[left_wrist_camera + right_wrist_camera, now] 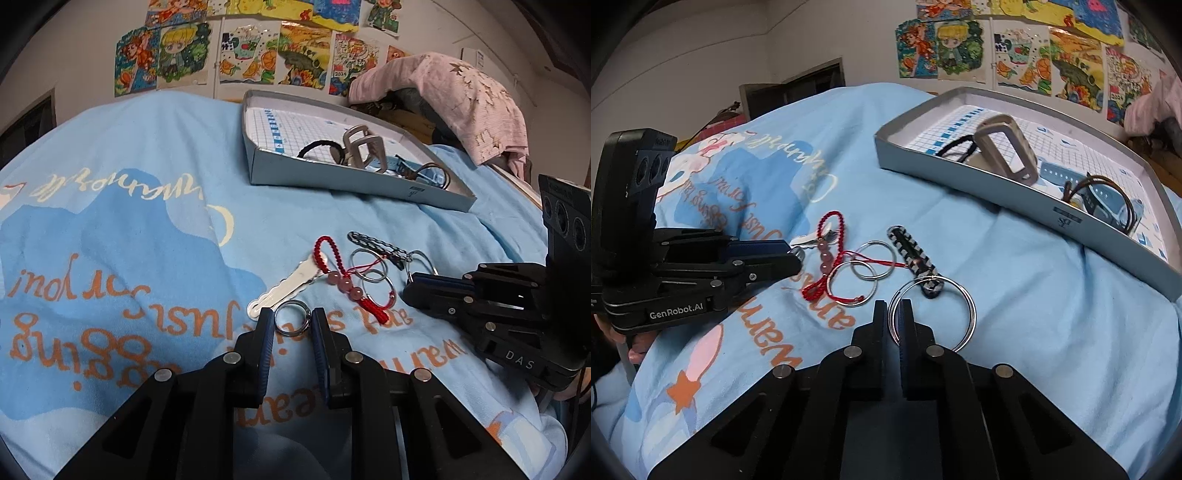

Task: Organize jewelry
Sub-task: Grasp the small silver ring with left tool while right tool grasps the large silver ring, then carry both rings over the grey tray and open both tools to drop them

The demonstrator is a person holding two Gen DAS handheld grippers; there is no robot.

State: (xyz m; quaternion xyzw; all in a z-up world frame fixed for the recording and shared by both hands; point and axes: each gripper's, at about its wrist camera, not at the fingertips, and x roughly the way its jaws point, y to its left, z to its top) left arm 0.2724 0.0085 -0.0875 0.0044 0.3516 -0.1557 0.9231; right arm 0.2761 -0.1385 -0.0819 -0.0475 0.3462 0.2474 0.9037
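**On a blue printed bedspread: two grippers at loose key rings**

At six o'clock, the left gripper (293, 319) stands released astride a small steel split ring (291, 317). The right gripper (894, 314) is clenched on a large thin wire ring (967, 301)'s rim. Both look light, stiff, slippery. Grey cardboard tray (979, 175) at two o'clock.

Bedcover (155, 155): light blue, darker blue patch, orange and cream lettering; tray (979, 184): grey walls, white floor with blue grid; beaded cord (338, 273): red braid, pink beads; braided strap (916, 260): black and white chequered; key rings (862, 275): silver; hair clip (284, 288): white; wall drawings (236, 51): multicoloured; draped cloth (454, 92): pink.
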